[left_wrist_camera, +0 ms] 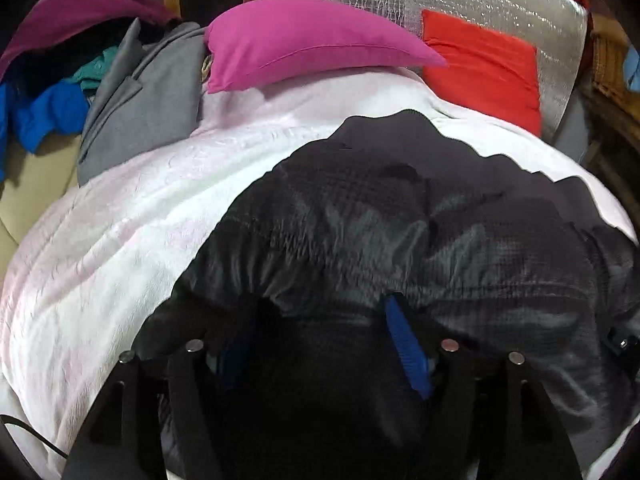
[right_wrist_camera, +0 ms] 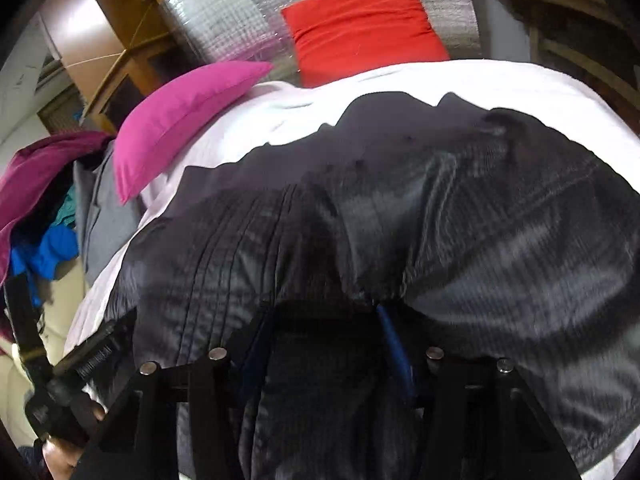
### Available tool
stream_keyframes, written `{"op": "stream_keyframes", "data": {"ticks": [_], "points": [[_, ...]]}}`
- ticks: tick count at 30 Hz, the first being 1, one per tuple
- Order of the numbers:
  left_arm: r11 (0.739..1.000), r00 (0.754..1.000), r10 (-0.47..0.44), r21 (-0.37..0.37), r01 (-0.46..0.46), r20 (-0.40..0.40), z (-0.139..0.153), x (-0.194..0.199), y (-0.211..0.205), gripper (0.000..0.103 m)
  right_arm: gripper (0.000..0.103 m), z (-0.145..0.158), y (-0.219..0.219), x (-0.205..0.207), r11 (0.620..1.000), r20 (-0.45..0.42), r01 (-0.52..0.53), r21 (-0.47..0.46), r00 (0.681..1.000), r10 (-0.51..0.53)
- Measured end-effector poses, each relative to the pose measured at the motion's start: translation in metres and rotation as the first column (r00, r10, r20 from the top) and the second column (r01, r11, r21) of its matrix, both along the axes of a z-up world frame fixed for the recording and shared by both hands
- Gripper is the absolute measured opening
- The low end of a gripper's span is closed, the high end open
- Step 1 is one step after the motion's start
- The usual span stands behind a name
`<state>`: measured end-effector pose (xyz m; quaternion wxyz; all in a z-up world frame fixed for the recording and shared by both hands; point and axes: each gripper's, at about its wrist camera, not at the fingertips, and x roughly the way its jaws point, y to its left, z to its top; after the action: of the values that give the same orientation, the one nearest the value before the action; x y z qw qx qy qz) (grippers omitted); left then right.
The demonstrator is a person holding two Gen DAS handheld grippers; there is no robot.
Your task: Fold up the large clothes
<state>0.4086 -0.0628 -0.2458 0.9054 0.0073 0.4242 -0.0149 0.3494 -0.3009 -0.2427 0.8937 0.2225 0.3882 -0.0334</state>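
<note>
Black jacket (left_wrist_camera: 400, 216) (bunched) stretching away over white bedspread (left_wrist_camera: 120, 240), orientation unclear

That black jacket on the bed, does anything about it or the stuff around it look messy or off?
The black jacket lies bunched and wrinkled on the white bedspread, not flat. At the bed's left, a heap of clothes is jumbled, with a gray garment spilling onto the bedspread. Nothing looks torn or damaged.
</note>
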Motion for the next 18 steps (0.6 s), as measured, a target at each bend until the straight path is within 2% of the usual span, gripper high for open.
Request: {"op": "stream_keyframes", "data": {"ticks": [5, 12, 15, 18], "points": [[1.0, 1.0, -0.008, -0.02, 0.008, -0.021, -0.003, 0.007, 0.002, 0.071, 0.056, -0.003, 0.004, 0.017, 0.999, 0.011, -0.003, -0.053, 1.0, 0.004], [0.995, 1.0, -0.004, -0.096, 0.002, -0.02, 0.01, -0.005, 0.014, 0.071, 0.057, 0.006, -0.01, 0.023, 1.0, 0.02, -0.014, 0.015, 1.0, 0.014], [0.993, 1.0, 0.01, -0.12, -0.01, 0.004, 0.018, -0.013, 0.021, 0.071, 0.057, 0.014, -0.024, 0.016, 0.996, 0.061, -0.013, 0.086, 0.998, 0.007], [0.993, 0.999, 0.032, -0.117, -0.028, 0.031, 0.027, -0.019, 0.028, 0.071, 0.057, 0.026, -0.034, 0.011, 0.996, 0.115, 0.001, 0.086, 0.993, -0.011]]}}
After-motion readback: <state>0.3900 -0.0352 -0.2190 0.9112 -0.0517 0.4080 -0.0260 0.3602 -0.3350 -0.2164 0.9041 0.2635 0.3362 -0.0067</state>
